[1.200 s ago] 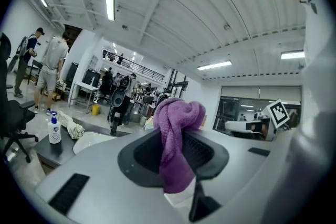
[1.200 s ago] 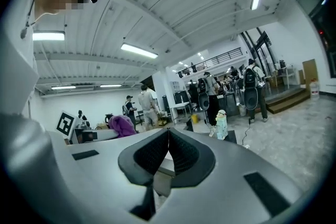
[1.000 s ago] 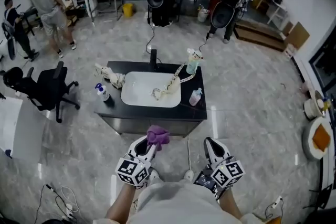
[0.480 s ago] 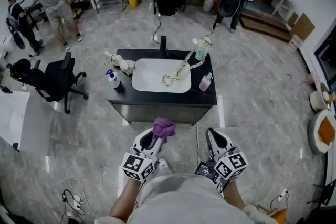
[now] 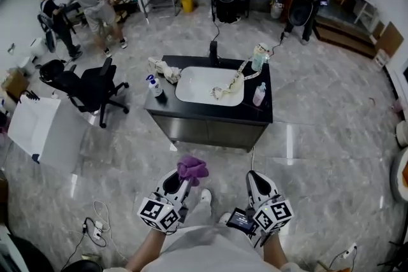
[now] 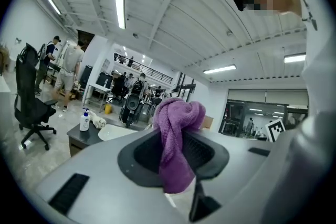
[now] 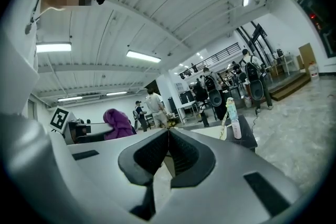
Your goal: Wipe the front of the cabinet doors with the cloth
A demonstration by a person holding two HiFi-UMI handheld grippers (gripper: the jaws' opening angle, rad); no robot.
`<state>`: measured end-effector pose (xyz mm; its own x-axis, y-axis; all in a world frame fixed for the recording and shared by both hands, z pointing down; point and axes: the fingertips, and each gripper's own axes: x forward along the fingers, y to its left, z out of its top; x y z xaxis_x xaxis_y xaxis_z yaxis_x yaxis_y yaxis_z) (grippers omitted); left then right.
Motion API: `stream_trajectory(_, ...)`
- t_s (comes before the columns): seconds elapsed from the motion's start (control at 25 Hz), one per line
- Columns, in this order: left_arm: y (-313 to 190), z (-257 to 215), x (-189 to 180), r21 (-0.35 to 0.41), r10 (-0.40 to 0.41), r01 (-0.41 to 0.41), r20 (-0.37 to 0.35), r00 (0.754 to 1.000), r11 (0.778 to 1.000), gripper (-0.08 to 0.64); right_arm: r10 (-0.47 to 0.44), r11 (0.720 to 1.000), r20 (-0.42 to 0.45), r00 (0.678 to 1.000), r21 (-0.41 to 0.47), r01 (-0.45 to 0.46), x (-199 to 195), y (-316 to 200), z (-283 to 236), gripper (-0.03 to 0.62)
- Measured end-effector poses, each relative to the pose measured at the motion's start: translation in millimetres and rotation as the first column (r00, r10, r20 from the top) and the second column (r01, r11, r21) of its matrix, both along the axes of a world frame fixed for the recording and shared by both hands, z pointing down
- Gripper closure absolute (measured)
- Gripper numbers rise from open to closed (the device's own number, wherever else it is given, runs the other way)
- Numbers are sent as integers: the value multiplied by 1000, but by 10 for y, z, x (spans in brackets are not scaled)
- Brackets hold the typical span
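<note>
Clamps the left tongs [image 5: 181, 181] hard on a bunched purple terry cloth [image 5: 192, 169], with a loose tuft standing proud of the jaw tips. Holds the right tongs [image 5: 257, 183] pressed together on nothing.

Stands well back from the black-topped sink desk [image 5: 258, 113], which lies dead ahead at twelve o'clock. Faces the dark grey cabinet doors [image 5: 207, 132] beneath the desk top, with the cloth well apart from them at their six o'clock. Reads as the approach, with no wiping yet begun.

To do the step well:
- Step in close and go low, since the doors sit under the desk edge.
- Offer the loose tuft of cloth flat to the panel rather than the hard jaw tips, lest plastic scrape the finish.
- Begin at the upper corner on the nine o'clock side, sweep toward three o'clock in overlapping passes, then drop a row.
- Press lightly and evenly, so the cloth does not slip out of the grip.
- Carry the right tongs clear of the panel.
</note>
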<state>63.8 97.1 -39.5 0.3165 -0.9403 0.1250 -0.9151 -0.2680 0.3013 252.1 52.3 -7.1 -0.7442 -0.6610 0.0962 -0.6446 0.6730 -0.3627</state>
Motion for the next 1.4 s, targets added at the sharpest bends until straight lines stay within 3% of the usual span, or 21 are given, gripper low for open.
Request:
stream_trajectory(0.28, 305, 40, -37, -4, 18, -19, -45, 999, 1000, 460, -30, 998, -53, 998, 62, 33, -89, 496, -168, 565)
stream_trajectory(0.44, 302, -25, -262, 38, 70, -67, -70, 995, 997, 460, 35, 998, -85, 996, 61, -30, -280, 688, -200, 565)
stream_trajectory(0.56, 337, -174, -665, 87, 102, -96, -76, 992, 992, 460, 112, 993, -84, 990, 31, -110, -555, 747, -140, 565)
stream_trajectory(0.68, 482, -243, -1275, 100, 107, -103, -32, 994, 990, 460, 164, 986, -87, 983, 11, -164, -1029, 822, -145, 565)
stream_trajectory(0.8, 663, -134, -1929, 82, 98, -98, 7, 995, 992, 460, 162, 987, -67, 984, 20, -161, -1606, 954, -189, 565)
stream_trajectory(0.96, 792, 4, -2467, 34, 87, -86, -27, 996, 996, 460, 157, 987, -47, 987, 36, -155, -2147, 1135, -363, 565)
stream_trajectory(1.12, 942, -14, -2560, 32, 115, -114, -21, 993, 993, 460, 164, 986, -74, 984, 24, -162, -2287, 1310, -386, 565)
stream_trajectory(1.4, 981, -75, -2511, 46, 135, -133, -22, 991, 990, 460, 194, 981, -79, 978, 38, -192, -2181, 1369, -462, 565)
